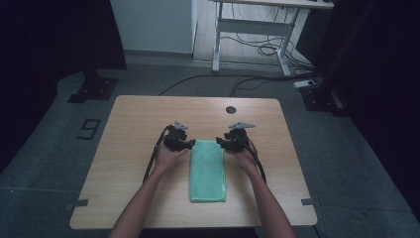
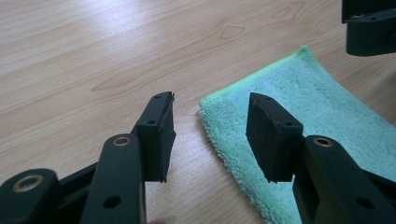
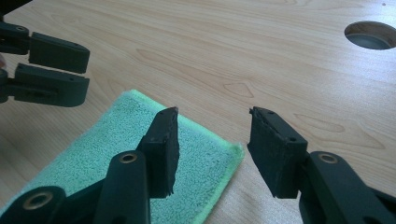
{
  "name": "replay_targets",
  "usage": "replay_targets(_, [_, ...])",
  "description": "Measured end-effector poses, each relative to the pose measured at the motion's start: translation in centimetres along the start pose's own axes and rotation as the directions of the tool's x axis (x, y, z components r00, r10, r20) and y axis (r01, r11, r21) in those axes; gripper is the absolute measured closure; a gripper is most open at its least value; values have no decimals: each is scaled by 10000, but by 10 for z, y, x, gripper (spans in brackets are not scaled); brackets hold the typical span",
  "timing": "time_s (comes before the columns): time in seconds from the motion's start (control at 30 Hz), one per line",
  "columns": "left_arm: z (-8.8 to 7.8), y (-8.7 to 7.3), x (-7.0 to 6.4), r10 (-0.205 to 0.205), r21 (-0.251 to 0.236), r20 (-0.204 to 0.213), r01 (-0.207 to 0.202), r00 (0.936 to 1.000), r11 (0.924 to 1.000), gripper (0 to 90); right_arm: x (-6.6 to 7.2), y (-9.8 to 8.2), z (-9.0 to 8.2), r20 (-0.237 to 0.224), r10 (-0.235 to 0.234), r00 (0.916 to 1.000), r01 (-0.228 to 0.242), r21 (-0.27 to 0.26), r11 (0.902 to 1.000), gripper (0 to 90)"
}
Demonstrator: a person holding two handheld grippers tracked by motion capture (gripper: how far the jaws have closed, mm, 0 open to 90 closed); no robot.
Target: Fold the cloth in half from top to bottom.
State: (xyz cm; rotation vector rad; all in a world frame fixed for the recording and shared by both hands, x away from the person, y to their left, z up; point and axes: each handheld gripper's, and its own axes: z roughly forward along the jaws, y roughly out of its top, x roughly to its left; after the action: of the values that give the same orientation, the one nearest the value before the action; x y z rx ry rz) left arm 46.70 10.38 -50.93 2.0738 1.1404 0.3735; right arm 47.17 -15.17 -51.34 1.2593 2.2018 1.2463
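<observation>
A folded green towel (image 1: 208,171) lies flat on the wooden table (image 1: 143,119), long side running away from me. My left gripper (image 1: 191,144) hovers at the towel's far left corner, and my right gripper (image 1: 221,143) hovers at its far right corner. In the left gripper view the left gripper (image 2: 210,98) stands open above the towel (image 2: 308,102) corner, pads not touching it; the right gripper (image 2: 369,28) shows at the top right. In the right gripper view the right gripper (image 3: 213,112) is open over the towel (image 3: 126,144) edge, with the left gripper (image 3: 46,65) opposite.
A round cable hole (image 1: 231,109) sits in the table beyond the towel, also in the right gripper view as the hole (image 3: 371,35). Behind the table stand a white desk frame (image 1: 252,29), floor cables (image 1: 267,49) and black stand bases (image 1: 92,90).
</observation>
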Motion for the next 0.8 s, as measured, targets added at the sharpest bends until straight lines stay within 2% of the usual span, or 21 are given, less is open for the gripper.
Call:
replay_targets(0.23, [9, 7, 1, -16, -108, 44, 17, 10000, 9999, 533, -6, -2, 1, -32, 171, 9998, -171, 98, 9998, 504])
replay_targets(0.47, [30, 2, 4, -273, 290, 162, 268, 9995, 9992, 540, -10, -7, 12, -100, 325, 9994, -322, 287, 9991, 492])
replay_targets(0.6, [36, -1, 4, -259, 516, 183, 249, 9995, 9984, 541, -11, -11, 20, -184, 516, 9985, -506, 481, 9976, 487])
replay_targets(0.8, [38, -3, 4, -250, 653, 300, 230, 9992, 9976, 536, -5, -16, 32, -106, 269, 9996, -259, 870, 9959, 478])
